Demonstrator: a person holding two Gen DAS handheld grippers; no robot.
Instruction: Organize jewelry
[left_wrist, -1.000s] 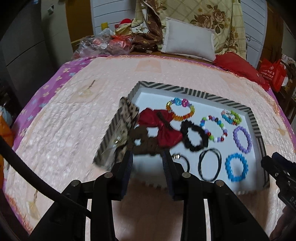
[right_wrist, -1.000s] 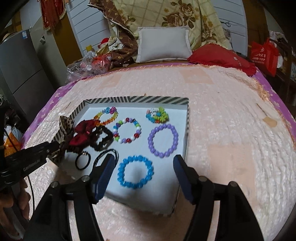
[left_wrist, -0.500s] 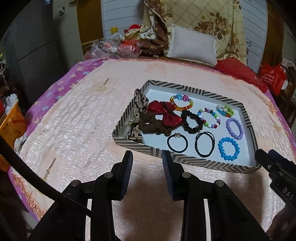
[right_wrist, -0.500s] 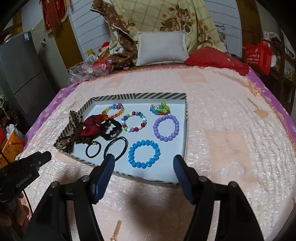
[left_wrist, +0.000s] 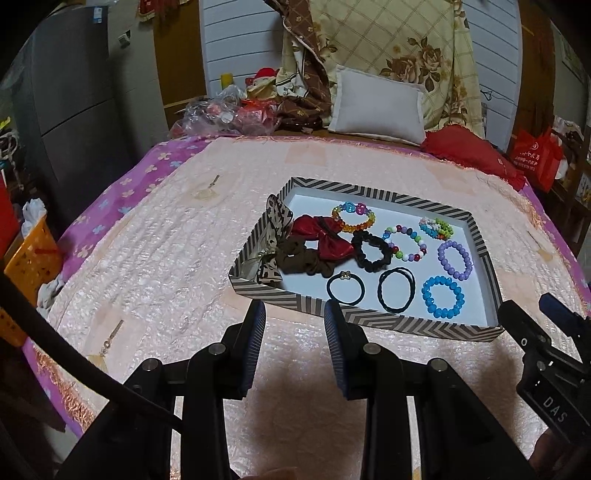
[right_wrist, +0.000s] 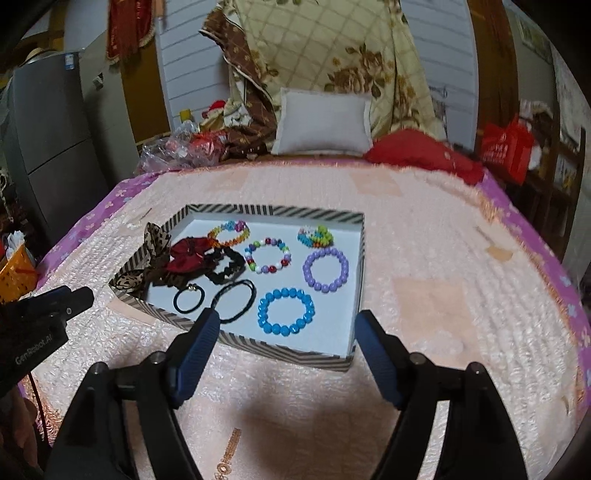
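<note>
1. Hovering over the pink quilted bed cover (left_wrist: 155, 258) near the front edge of the tray, both tongs are empty; the left tongs (left_wrist: 294, 345) stand part-way spread with nothing between the pads, and the right tongs (right_wrist: 282, 352) are spread wide, their jaws having just been opening, also around nothing.
2. The jewelry lies inside the shallow white tray with a black-and-cream striped rim (left_wrist: 373, 321) on the bed.
3. Bead bracelets fill its right side: a bright blue faceted one (right_wrist: 286, 312) nearest the front, a lilac one (right_wrist: 325, 269) behind it, a mixed-colour one (right_wrist: 267, 255) beside that, and two small colourful ones at the back.
4. On the left, a red satin bow (left_wrist: 321, 238), a brown scrunchie (left_wrist: 299, 260) and a black scrunchie (left_wrist: 371, 251) overlap in a heap, and a leopard-print ribbon (left_wrist: 271, 236) drapes over the rim.
5. Two thin black hair ties (left_wrist: 397, 290) lie flat at the front.
6. The bead bracelets look light, hard and slippery, probably elastic; pinching across one side of the ring seems safest.
7. The fabric pieces are soft and will squash; a pinch at the bow's middle knot should hold.
8. The flat ties may be hardest to lift off the tray floor.
</note>
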